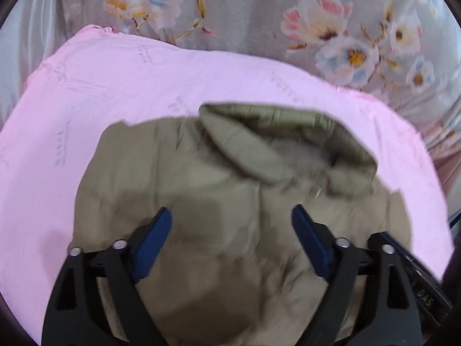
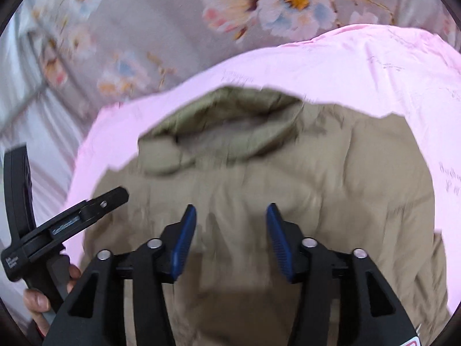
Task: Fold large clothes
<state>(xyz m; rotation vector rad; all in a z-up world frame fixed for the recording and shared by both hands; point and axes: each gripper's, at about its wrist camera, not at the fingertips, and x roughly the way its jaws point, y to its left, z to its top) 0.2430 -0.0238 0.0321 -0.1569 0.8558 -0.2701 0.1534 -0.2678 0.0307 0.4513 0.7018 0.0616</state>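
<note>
item: khaki hooded jacket [image 1: 219, 201], folded into a compact bundle, hood uppermost, lying on pink sheet [image 1: 86, 115] over floral bed cover [image 1: 259, 14]; left claw [image 1: 232, 230] and right claw [image 2: 230, 230] both open, empty, above it; folding apparently near complete.

Left gripper [image 1: 232, 216]: black linkage arms; silver pivot screws; ribbed blue pads; right gripper [image 2: 231, 212] same.

two wrist views, close, angled down over the same khaki jacket [image 1: 219, 201] on pink sheet [image 1: 86, 101]
</note>
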